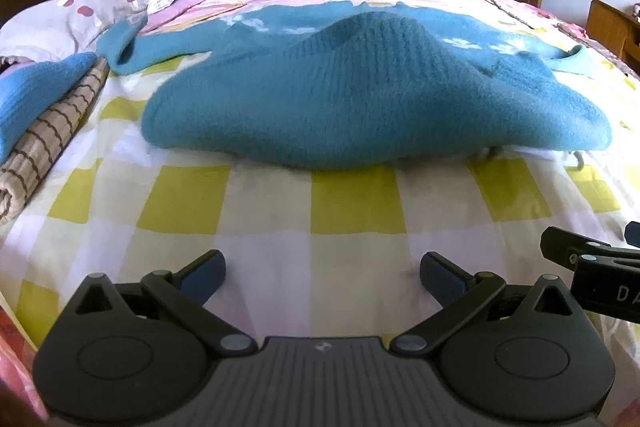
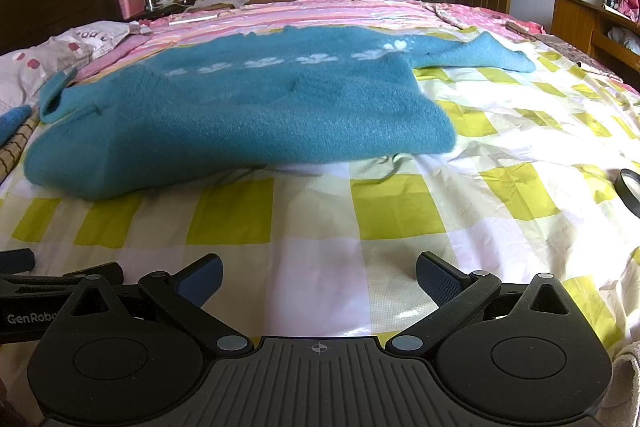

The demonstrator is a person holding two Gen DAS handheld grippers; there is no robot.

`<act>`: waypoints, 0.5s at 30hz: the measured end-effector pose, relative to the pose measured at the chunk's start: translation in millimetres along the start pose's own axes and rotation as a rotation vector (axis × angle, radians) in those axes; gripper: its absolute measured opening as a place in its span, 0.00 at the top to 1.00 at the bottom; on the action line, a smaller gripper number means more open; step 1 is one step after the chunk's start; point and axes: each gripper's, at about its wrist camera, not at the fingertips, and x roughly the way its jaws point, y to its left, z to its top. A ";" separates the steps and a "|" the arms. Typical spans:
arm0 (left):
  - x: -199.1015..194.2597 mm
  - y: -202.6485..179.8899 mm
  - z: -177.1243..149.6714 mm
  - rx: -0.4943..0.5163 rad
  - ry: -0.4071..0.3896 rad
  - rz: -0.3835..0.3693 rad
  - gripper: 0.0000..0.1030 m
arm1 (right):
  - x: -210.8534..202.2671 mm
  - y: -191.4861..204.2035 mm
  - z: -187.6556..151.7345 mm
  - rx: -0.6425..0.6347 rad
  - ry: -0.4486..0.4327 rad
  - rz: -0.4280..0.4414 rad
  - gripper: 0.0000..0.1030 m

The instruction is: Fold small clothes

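Note:
A teal knit sweater with a row of white flower marks lies on the bed, its lower half doubled over the body and both sleeves spread out sideways. The right wrist view shows the same sweater, with one sleeve pointing right. My left gripper is open over bare checked sheet, short of the sweater's near edge. My right gripper is likewise open and empty, a little back from the sweater. The right gripper's body shows at the left view's right edge.
The bed carries a yellow-and-white checked sheet and a pink striped quilt farther back. Folded clothes and pillows sit at the left. A black ring lies on the sheet at right. A wardrobe, a door and a wooden cabinet stand beyond.

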 end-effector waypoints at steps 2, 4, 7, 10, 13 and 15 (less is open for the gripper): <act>0.8 -0.3 -0.3 0.002 0.003 -0.002 0.00 | -1.1 -0.1 0.1 0.001 -0.001 0.000 0.00; 1.4 0.4 0.1 -0.001 0.011 -0.005 0.00 | -1.0 0.7 0.1 0.002 -0.003 0.001 0.00; 1.6 0.3 -0.5 -0.001 0.013 -0.008 0.00 | -2.2 -1.2 -2.1 0.004 -0.005 0.005 0.00; 1.5 0.5 -1.3 0.001 0.010 -0.011 0.00 | -2.6 -0.9 -1.9 0.003 -0.006 0.006 0.00; 1.4 1.2 -1.9 -0.001 0.008 -0.014 0.00 | -3.0 -0.9 -1.5 0.004 -0.007 0.006 0.00; 1.4 1.6 -1.0 0.000 0.013 -0.017 0.00 | -3.5 -0.8 -1.4 0.004 -0.008 0.006 0.00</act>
